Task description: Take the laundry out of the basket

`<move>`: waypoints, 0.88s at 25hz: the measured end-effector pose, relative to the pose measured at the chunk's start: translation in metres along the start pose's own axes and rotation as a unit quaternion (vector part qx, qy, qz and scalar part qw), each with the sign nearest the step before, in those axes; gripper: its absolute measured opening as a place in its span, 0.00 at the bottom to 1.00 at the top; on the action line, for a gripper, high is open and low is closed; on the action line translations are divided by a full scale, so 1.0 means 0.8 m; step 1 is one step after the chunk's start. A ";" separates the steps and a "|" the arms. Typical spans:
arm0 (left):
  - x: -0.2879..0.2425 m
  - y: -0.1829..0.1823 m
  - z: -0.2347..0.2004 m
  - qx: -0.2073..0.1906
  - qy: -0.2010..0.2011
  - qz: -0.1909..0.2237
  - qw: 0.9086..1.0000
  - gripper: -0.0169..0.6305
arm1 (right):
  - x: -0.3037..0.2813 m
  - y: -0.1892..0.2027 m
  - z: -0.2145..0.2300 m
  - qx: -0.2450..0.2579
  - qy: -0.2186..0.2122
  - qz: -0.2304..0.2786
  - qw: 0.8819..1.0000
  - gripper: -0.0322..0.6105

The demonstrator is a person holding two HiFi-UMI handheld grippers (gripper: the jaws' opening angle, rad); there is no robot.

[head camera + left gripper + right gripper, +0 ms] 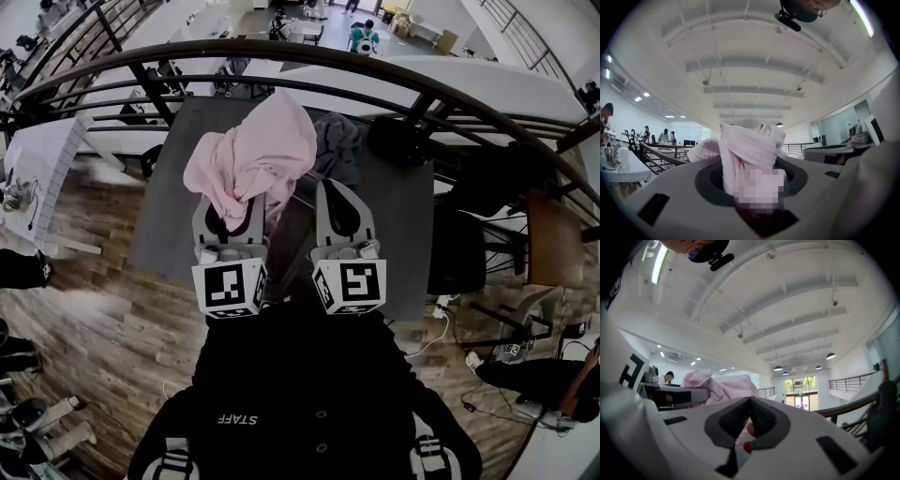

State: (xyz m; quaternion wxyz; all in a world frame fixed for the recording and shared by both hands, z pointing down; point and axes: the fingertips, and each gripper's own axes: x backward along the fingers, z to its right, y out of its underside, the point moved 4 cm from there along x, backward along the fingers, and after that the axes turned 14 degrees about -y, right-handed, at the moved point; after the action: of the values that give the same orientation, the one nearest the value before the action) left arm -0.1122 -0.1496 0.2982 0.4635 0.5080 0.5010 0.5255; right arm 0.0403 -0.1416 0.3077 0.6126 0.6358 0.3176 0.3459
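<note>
The left claw (232,211) is clenched on a pink cloth (258,150). The cloth is held up in the air above the grey tabletop (394,244), and no part of it touches the surface. In the head view it bunches into a tall, loose heap over the claw's tips, and a fold hangs down between the two claws.

In the left gripper view the left claw (750,173) points level. The pink cloth (745,150) is wedged between its dark pads, with ribbed folds rising out of the gap and spilling to the left.

The right claw (336,187) is held just beside the left one at the same height, and its tip is next to the cloth's right edge. In the right gripper view the right claw (750,401) has its textured pads drawn together and meeting at the tips. Some pink shows low in the slit behind them, but it is not clear whether a thin edge of fabric is caught there. The cloth's main bulk (717,385) sits off to that view's left.

Beyond the claws, a grey-blue garment (339,145) lies crumpled at the far edge of the tabletop. A dark curved railing (281,52) runs across behind it.
</note>
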 end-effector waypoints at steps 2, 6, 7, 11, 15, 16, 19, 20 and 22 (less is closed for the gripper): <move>0.000 0.000 0.001 0.000 0.000 0.000 1.000 0.34 | 0.001 0.000 0.000 0.001 0.000 0.000 1.000 0.07; 0.003 -0.001 0.002 0.001 0.000 0.000 1.000 0.34 | 0.003 -0.001 0.001 0.004 0.002 -0.002 1.000 0.07; 0.003 -0.001 0.002 0.001 0.000 0.001 1.000 0.34 | 0.003 -0.002 0.001 0.004 0.002 -0.002 1.000 0.07; 0.002 -0.002 -0.002 -0.001 0.002 0.002 1.000 0.34 | -0.001 -0.003 -0.002 0.008 0.001 -0.002 1.000 0.07; 0.002 0.001 -0.002 -0.003 0.004 -0.004 1.000 0.34 | -0.003 -0.003 -0.002 0.010 0.001 -0.006 1.000 0.07; 0.001 0.001 -0.001 -0.004 0.005 -0.005 1.000 0.34 | -0.003 -0.003 -0.001 0.011 0.001 -0.006 1.000 0.07; 0.002 0.003 -0.001 -0.006 0.007 -0.008 1.000 0.34 | -0.002 -0.003 0.000 0.012 0.004 -0.008 1.000 0.07; 0.002 0.005 -0.001 -0.006 0.007 -0.010 1.000 0.34 | -0.002 -0.002 0.001 0.013 0.004 -0.008 1.000 0.07; 0.003 0.008 0.000 -0.007 0.008 -0.016 1.000 0.34 | -0.001 0.000 0.001 0.013 0.005 -0.010 1.000 0.07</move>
State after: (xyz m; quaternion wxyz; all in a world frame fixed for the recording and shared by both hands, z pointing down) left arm -0.1123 -0.1481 0.3049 0.4716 0.4924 0.5088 0.5256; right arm 0.0404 -0.1427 0.3075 0.6058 0.6392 0.3315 0.3386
